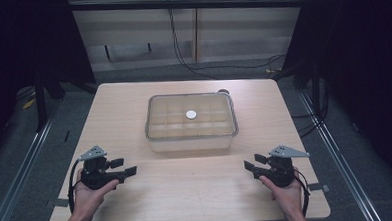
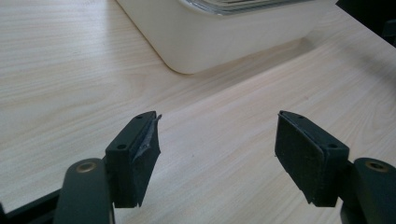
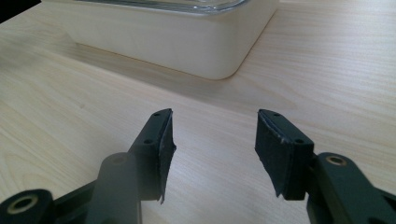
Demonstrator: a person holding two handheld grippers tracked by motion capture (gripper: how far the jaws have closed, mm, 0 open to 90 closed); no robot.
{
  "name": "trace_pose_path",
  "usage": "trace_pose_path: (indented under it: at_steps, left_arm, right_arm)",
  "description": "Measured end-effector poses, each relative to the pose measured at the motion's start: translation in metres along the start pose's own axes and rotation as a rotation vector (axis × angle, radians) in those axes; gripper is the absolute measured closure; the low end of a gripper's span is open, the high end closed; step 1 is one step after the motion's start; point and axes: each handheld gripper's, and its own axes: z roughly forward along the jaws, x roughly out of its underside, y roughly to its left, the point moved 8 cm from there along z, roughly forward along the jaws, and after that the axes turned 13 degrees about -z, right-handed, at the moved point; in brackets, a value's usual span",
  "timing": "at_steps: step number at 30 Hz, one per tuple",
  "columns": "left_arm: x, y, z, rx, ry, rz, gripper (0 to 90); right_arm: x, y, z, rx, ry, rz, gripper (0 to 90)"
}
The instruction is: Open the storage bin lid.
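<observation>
Both the left gripper [image 1: 128, 167] and right gripper [image 1: 251, 165] are gaping, empty, flanking a rounded translucent plastic box [image 1: 192, 139] ahead on pale woodgrain table [image 1: 187, 191].

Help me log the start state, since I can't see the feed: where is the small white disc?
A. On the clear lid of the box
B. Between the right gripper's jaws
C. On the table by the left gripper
A: the high view shows the white disc resting near the middle of the box lid, with both grippers open and apart from it.
</observation>
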Motion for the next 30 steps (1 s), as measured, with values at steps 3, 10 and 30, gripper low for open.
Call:
trace_pose_path:
  at_steps: [3, 10, 30]
  left_arm:
    - [-0.001, -0.005, 0.003, -0.014, 0.000, 0.021, 30.5]
    - [-0.007, -0.020, 0.007, 0.034, 0.000, 0.035, 29.3]
    - [-0.032, -0.025, 0.011, 0.045, 0.000, 0.060, 35.6]
  right_arm:
    - [-0.005, 0.001, 0.001, -0.018, -0.002, 0.016, 43.4]
    - [-0.014, 0.003, 0.001, -0.058, 0.008, 0.021, 36.3]
    - [-0.055, -0.007, 0.009, -0.101, -0.002, -0.003, 25.3]
